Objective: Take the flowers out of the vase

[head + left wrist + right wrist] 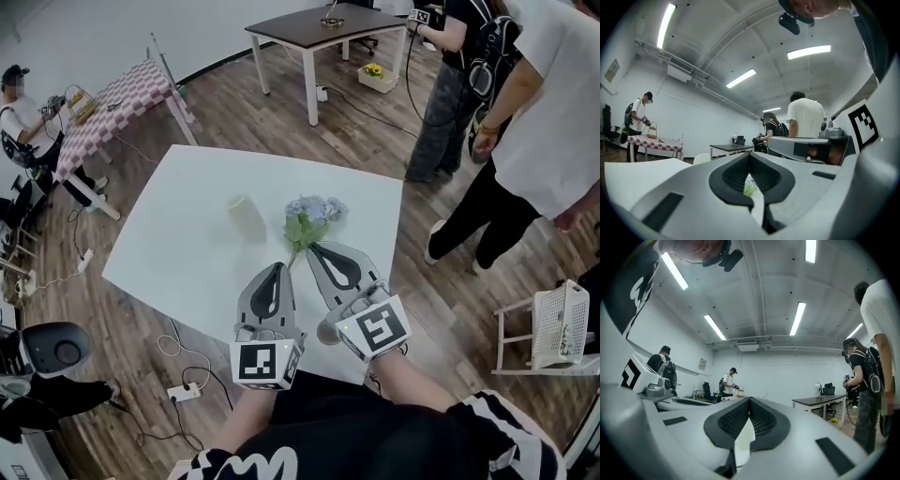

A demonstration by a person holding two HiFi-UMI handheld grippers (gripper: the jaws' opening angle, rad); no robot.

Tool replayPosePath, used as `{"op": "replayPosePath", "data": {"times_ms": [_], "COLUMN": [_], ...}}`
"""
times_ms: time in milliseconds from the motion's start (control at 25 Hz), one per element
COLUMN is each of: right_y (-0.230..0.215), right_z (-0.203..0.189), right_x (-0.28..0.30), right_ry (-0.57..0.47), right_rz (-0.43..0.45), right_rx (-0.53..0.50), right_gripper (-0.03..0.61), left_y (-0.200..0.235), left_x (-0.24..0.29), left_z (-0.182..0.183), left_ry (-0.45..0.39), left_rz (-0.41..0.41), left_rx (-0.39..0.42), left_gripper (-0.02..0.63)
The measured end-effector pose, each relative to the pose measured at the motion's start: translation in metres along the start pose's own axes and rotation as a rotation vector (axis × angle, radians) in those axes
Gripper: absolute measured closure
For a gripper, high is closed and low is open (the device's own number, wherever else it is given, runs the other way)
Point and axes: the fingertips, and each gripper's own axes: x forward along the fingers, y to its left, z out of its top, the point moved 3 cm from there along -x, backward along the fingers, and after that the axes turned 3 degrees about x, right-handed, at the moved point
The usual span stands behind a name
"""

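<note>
One bouquet (314, 217) just beyond right tongs (313, 248)

The white table (169, 246) holds 1 vase (247, 216) and flowers (315, 214) (blue).

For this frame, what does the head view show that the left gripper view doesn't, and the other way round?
Head view only: the blue flowers whole, lying on the white table beside the vase, outside it; a white basket. Left gripper view only: ceiling lights, and the jaws of the left gripper end-on, together, a green sliver in their gap. Both: the white table, the right gripper, shut, the dark table, the checkered table, bystanders; a pale shape left of the jaws is probably the vase.
</note>
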Motion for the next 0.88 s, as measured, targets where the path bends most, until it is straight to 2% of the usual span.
{"op": "replayPosePath", "data": {"times_ms": [160,320,400,520,880], "right_y": [0.006,0.018,0.024,0.026,0.048], "right_z": [0.001,0.006,0.007,0.007,0.012], "right_x": [-0.013,-0.017,-0.019,-0.02,-0.041], "right_ry": [0.009,-0.002,-0.01,0.009,-0.027], "right_rz": [0.036,0.067,0.083,0.075,0.085], "right_rx": [-0.003,0.011,0.012,-0.001,0.0], "right_gripper": [0.561,0.561,0.561,0.561,0.561], "left_y": [-0.014,-0.017,-0.016,-0.011,-0.024], "left_x": [-0.009,-0.018,-0.024,-0.028,-0.054], "left_z": [-0.001,0.006,0.003,0.003,0.0], "left_ry": [0.001,-0.025,-0.006,-0.002,-0.008], "left_rz": [0.014,0.035,0.03,0.024,-0.006], "left_rx": [0.002,-0.029,-0.015,-0.008,-0.008], "left_gripper": [0.612,0.612,0.612,0.612,0.612]}}
